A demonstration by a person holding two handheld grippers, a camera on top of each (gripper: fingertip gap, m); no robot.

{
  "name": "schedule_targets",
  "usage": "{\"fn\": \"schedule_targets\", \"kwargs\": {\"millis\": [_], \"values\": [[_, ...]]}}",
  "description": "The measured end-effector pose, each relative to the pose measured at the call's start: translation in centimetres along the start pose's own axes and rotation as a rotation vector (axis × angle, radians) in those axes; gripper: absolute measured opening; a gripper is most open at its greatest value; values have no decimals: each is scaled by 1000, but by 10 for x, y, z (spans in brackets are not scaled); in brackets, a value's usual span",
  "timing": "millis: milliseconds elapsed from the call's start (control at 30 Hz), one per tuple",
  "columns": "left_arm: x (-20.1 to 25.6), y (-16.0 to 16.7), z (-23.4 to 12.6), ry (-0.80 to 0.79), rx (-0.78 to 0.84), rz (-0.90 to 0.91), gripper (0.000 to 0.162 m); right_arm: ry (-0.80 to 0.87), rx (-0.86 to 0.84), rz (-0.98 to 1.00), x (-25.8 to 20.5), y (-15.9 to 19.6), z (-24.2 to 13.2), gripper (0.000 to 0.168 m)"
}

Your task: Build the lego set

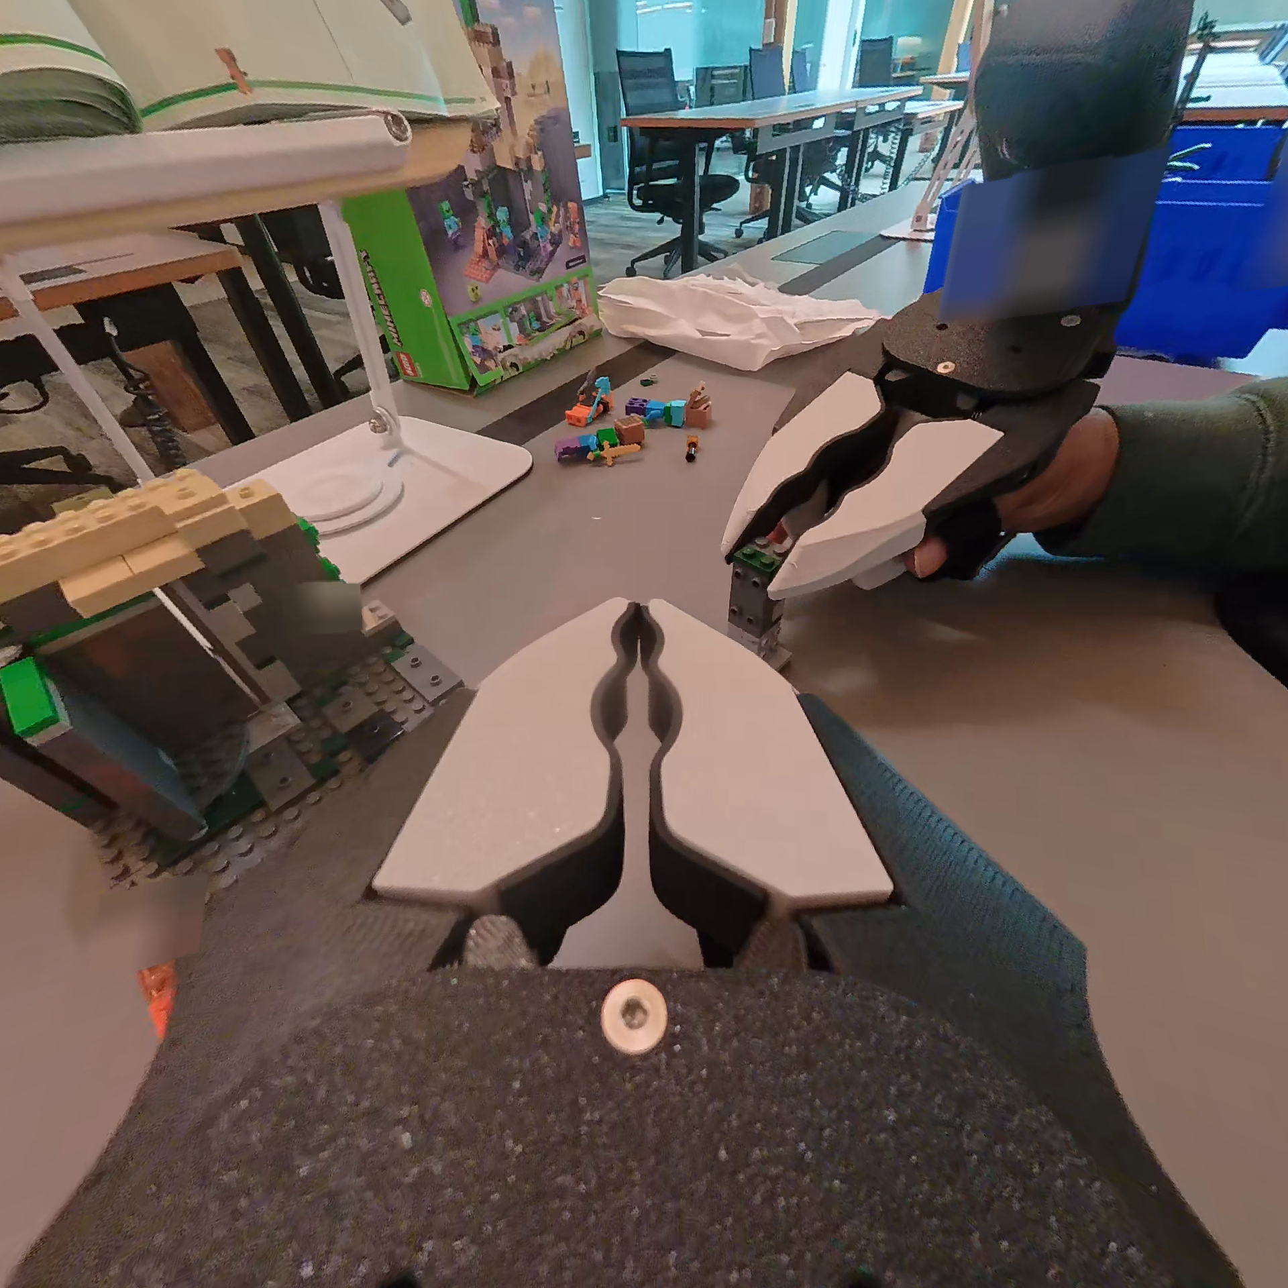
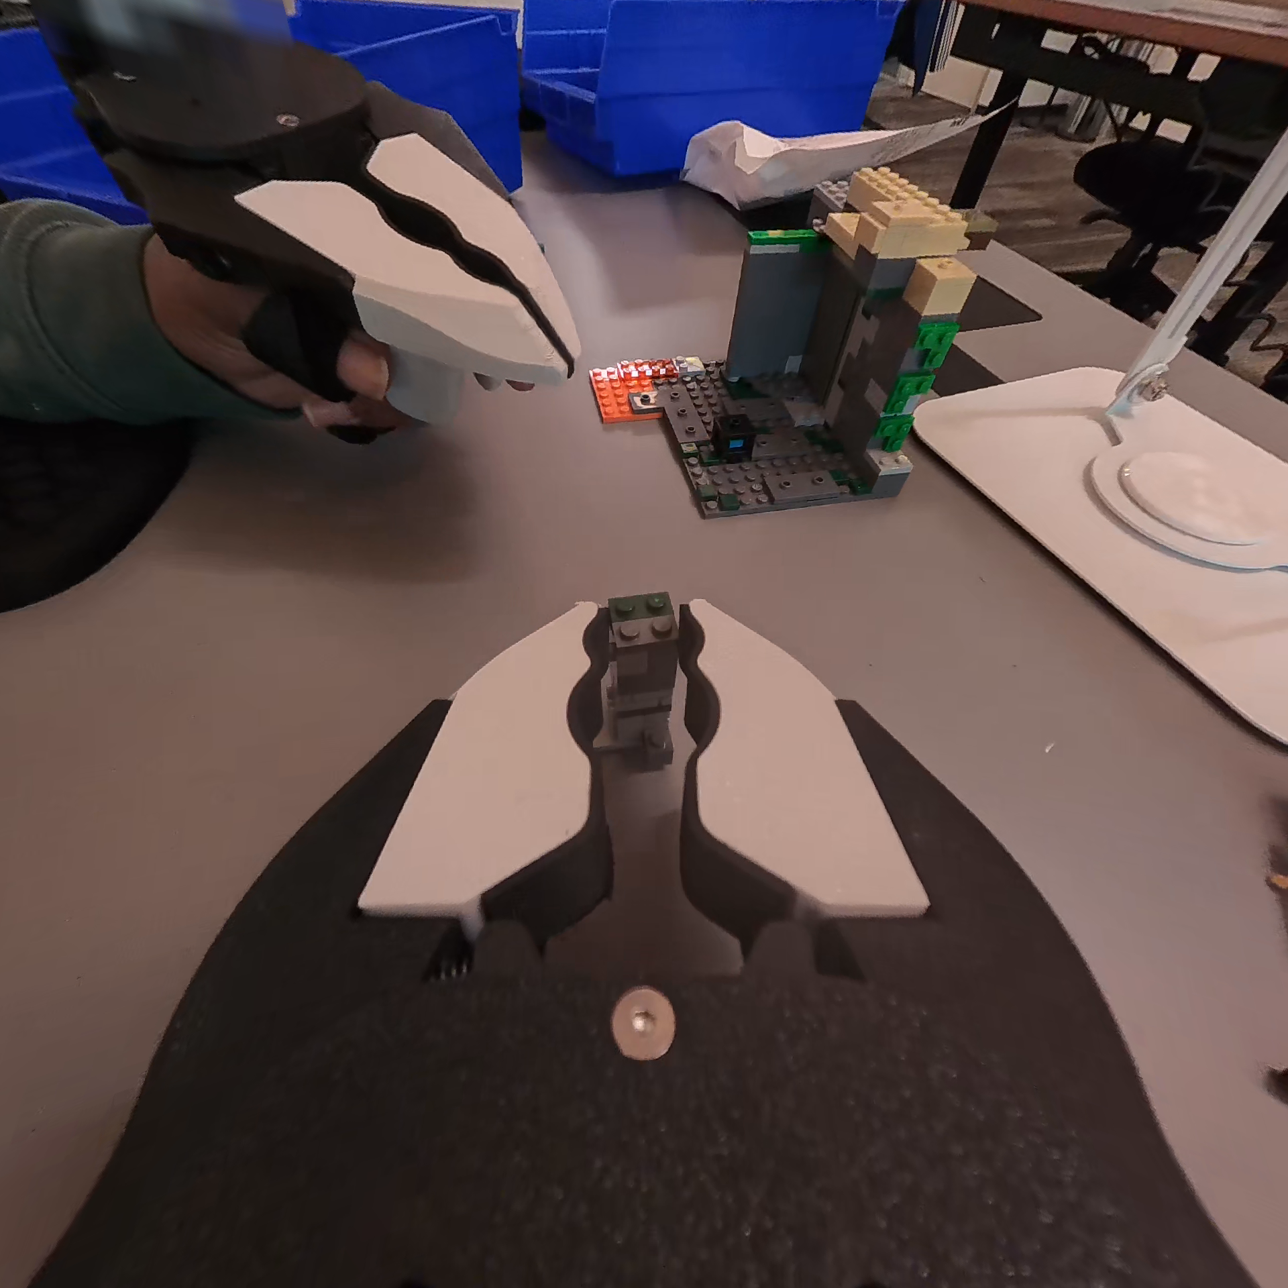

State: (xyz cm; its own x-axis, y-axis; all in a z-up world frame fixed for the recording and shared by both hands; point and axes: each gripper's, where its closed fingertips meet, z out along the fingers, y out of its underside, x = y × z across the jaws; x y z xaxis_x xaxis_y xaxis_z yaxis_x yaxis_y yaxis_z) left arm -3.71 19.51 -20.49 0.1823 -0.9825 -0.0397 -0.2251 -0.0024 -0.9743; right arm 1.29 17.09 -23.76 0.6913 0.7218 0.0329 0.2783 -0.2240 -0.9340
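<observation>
Left wrist view first: loose bright lego pieces and small figures (image 1: 631,425) lie scattered far back on the grey table (image 1: 976,732), before a green lego box (image 1: 481,279) and crumpled white paper (image 1: 725,313). White lamp base (image 2: 1115,488) sits right of the grey, tan and green lego wall build (image 2: 822,369), nothing between it and the tools. Left gripper (image 1: 640,608) hangs empty, tips together. Right gripper (image 2: 641,613) is clamped on a small grey lego column with a dark green top (image 2: 641,669), standing on the table. Its lower bricks are partly hidden between the fingers (image 2: 509,753).
</observation>
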Motion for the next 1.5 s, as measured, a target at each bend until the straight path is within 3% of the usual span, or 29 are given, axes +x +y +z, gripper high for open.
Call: {"fn": "schedule_targets", "kwargs": {"millis": [200,300,400,500,567,700,767,1133,1300,1500], "values": [[-4,3,0,-8,-6,-22,0,25,5,-58,-2,-1,-1,22],[-7,2,-2,-25,-1,-33,3,74,28,-40,6,-7,-7,41],[-9,1,-3,-35,-2,-40,7,126,75,-24,16,-19,-15,72],[-9,1,-2,-33,-4,-39,8,140,111,-9,20,-29,-25,79],[-9,2,-1,-41,-11,-37,6,166,127,2,24,-32,-31,68],[-21,-2,-6,-126,14,3,0,253,183,-2,34,-39,-44,17],[-29,-5,-10,-170,37,2,0,311,190,-7,41,-38,-49,0],[-75,-26,-31,-443,110,-4,0,668,239,78,84,-55,-76,0],[-96,-62,-21,-496,117,-58,0,763,308,133,112,-85,-83,0],[-107,-117,16,-535,150,-29,0,787,375,179,139,-107,-83,0]]}}
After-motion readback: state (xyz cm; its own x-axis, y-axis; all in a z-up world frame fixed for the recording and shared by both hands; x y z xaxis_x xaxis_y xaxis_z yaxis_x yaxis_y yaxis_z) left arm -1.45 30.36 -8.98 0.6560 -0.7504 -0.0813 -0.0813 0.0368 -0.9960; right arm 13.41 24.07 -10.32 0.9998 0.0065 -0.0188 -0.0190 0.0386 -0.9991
